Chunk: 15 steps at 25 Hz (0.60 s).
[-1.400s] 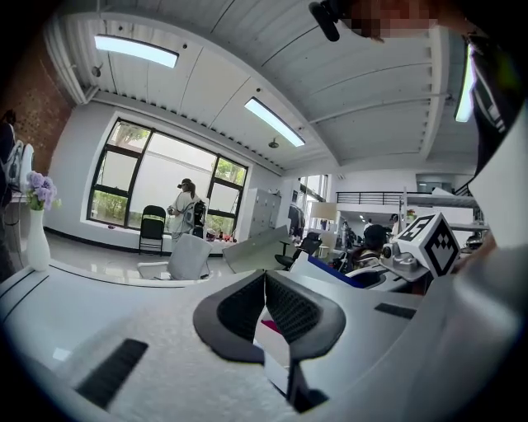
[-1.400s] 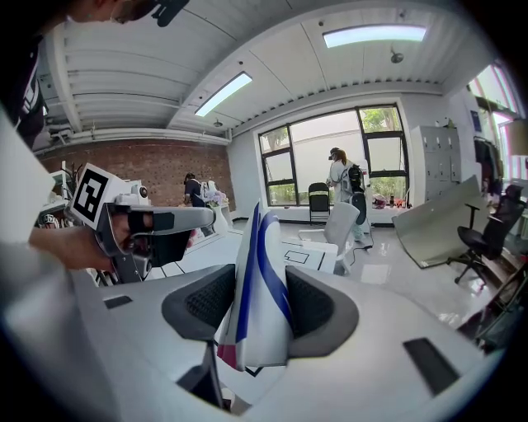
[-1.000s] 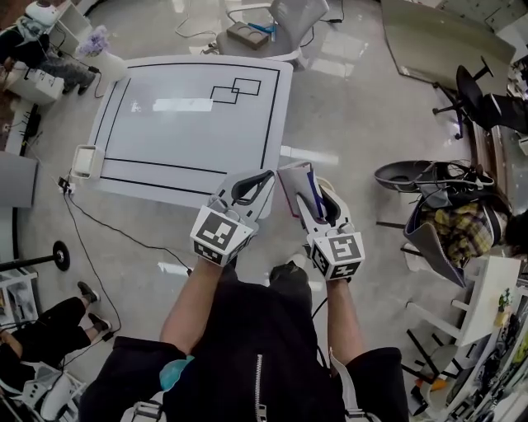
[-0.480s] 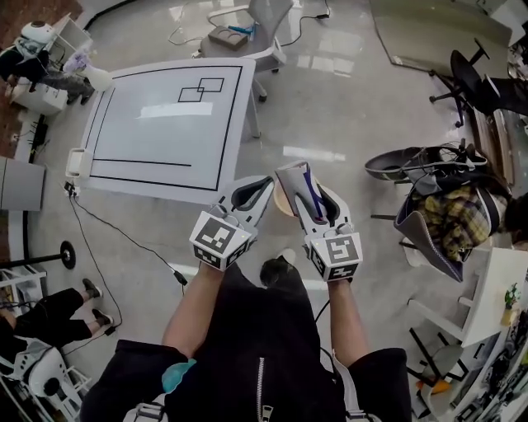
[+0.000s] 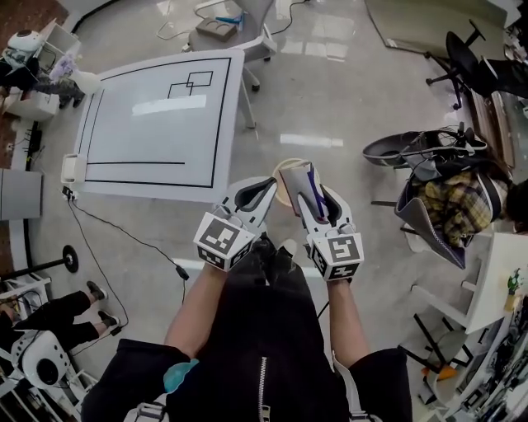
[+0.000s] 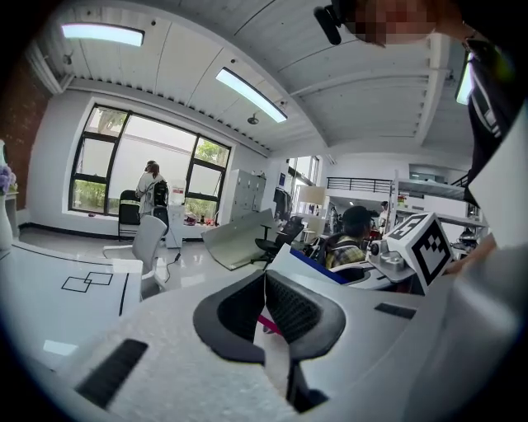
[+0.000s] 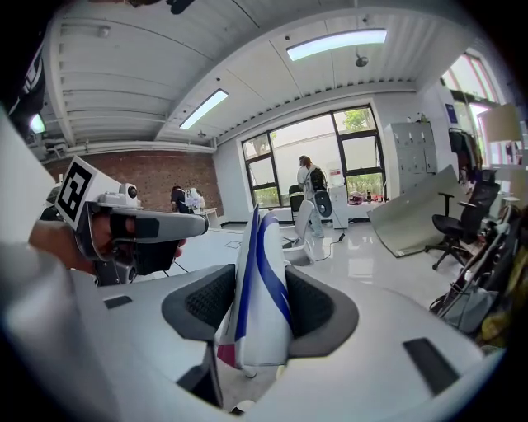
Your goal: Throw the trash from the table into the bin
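Note:
My right gripper (image 5: pixel 308 191) is shut on a flat white packet with blue stripes (image 5: pixel 299 183), held upright between its pads. The right gripper view shows the packet (image 7: pixel 262 288) standing on edge in the jaws. My left gripper (image 5: pixel 259 189) is beside it on the left, shut with nothing in it; its pads (image 6: pixel 289 307) meet. Both hang over the floor, to the right of the white table (image 5: pixel 157 124). A round pale rim (image 5: pixel 283 194), perhaps the bin, shows just beyond the grippers and is mostly hidden by them.
A chair piled with clothes (image 5: pixel 450 206) stands at the right. Another chair (image 5: pixel 235 25) is at the table's far end. A cable (image 5: pixel 124 235) runs over the floor at the left. A seated person's legs (image 5: pixel 49 321) are at the lower left.
I have moved away from the table, which has slid to the left in the head view. The round pale rim has come into sight beyond the grippers. Both grips are unchanged.

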### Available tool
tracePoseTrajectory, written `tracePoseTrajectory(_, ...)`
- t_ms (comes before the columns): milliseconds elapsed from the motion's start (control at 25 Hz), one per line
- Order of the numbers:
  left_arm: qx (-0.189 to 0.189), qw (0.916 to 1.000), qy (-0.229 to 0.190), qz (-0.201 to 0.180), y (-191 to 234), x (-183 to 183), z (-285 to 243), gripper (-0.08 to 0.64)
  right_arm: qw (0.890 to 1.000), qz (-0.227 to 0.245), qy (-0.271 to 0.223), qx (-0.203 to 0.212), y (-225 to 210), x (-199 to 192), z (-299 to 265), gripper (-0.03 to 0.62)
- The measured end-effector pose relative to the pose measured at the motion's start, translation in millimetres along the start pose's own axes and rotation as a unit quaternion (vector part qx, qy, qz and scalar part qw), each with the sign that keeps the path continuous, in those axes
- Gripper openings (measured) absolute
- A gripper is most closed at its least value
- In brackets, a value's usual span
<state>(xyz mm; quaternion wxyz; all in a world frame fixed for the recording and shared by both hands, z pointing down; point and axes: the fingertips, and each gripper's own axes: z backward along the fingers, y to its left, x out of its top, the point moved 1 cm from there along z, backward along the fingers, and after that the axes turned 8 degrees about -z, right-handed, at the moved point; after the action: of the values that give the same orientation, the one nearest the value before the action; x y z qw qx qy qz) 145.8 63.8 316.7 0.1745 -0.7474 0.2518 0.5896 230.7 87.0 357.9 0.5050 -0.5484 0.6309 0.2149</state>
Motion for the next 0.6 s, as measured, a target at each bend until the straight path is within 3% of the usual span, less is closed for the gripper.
tracePoseTrajectory(600,-0.037,0.9992,-0.016,-0.002,29,-11,-18,0.009,0.998,0.004,-0.001,-0.059,-17,-4,-34,0.191)
